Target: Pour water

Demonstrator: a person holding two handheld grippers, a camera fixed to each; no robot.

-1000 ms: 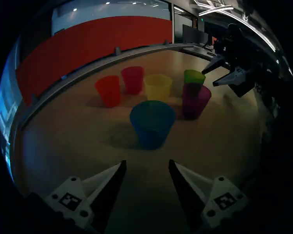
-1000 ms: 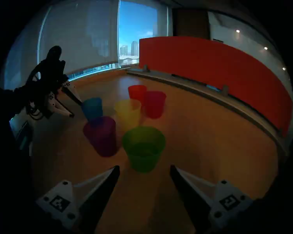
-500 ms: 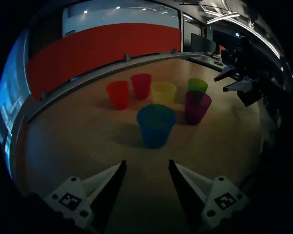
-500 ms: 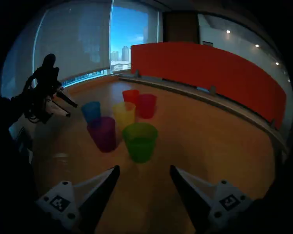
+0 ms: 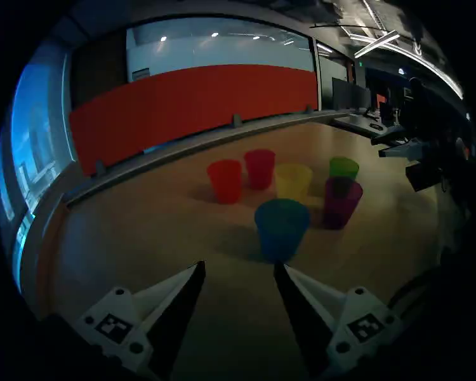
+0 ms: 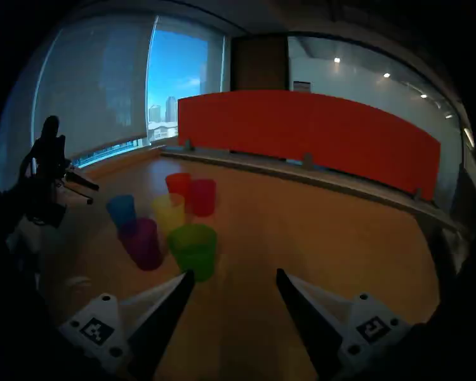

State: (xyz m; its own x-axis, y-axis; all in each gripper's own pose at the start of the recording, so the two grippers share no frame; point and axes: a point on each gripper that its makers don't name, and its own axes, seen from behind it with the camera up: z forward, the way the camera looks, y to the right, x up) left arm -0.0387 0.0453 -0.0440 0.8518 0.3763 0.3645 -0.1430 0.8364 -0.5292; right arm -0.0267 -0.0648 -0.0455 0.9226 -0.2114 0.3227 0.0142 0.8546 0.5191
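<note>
Left gripper view: the left gripper (image 5: 238,267) hangs over the wooden table (image 5: 130,241), fingers spread wide and nothing between them. Ahead stands a tight cluster of upright cups. From the left there's an orange cup (image 5: 225,181), a red cup (image 5: 259,168), a blue cup (image 5: 282,230) nearest the fingertips, a yellow cup (image 5: 293,182), a purple cup (image 5: 341,202) and a green cup (image 5: 344,167) just behind it. Right gripper view: the right gripper (image 6: 233,274) is released too and empty, with the green cup just ahead of its left finger.
</note>
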